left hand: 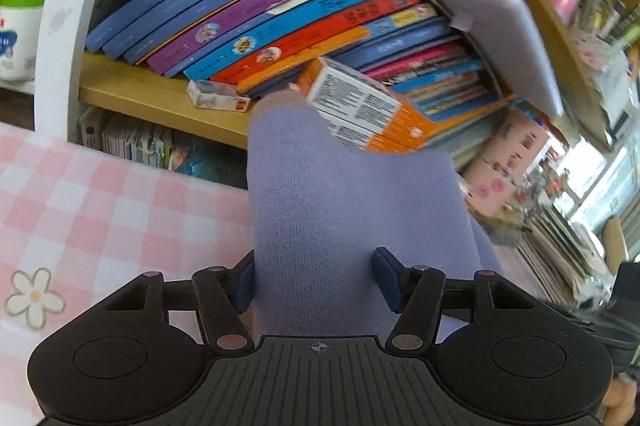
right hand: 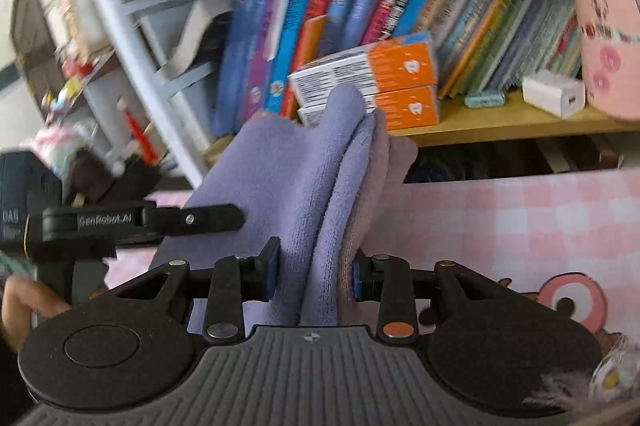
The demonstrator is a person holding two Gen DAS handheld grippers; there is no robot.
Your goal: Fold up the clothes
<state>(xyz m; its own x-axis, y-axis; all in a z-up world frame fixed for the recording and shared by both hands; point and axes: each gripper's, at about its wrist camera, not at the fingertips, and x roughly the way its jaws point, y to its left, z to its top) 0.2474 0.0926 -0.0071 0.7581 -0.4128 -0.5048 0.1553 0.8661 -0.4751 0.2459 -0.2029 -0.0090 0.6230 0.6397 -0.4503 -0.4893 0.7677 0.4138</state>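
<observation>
Here the left gripper (left hand: 316, 280) has its blue fingers (left hand: 386, 280) a good way apart, with a wide band of the purple cloth (left hand: 340, 194) running between them. The cloth fills the gap from side to side, so the fingers seem to be squeezing it. The right gripper (right hand: 314, 276) has its fingers (right hand: 270, 266) closer together. They pinch a bunched bit of the same purple cloth (right hand: 296, 178), with a few folded layers between them.

The cloth is up in the air, held by both grippers, above the pink checked tabletop (left hand: 100, 210). In the right view the left gripper (right hand: 208, 216) sits close by on the left, beside the cloth.

The cloth looks soft, fuzzy and light. It bends and flops, and it will not keep its shape by itself. It does not look slippery and it cannot break. I think the best places to hold it are the corners or edges, so it hangs flat.

Behind it is a wooden shelf (left hand: 160, 98) full of books (left hand: 280, 14), and two orange boxes (right hand: 400, 82).
</observation>
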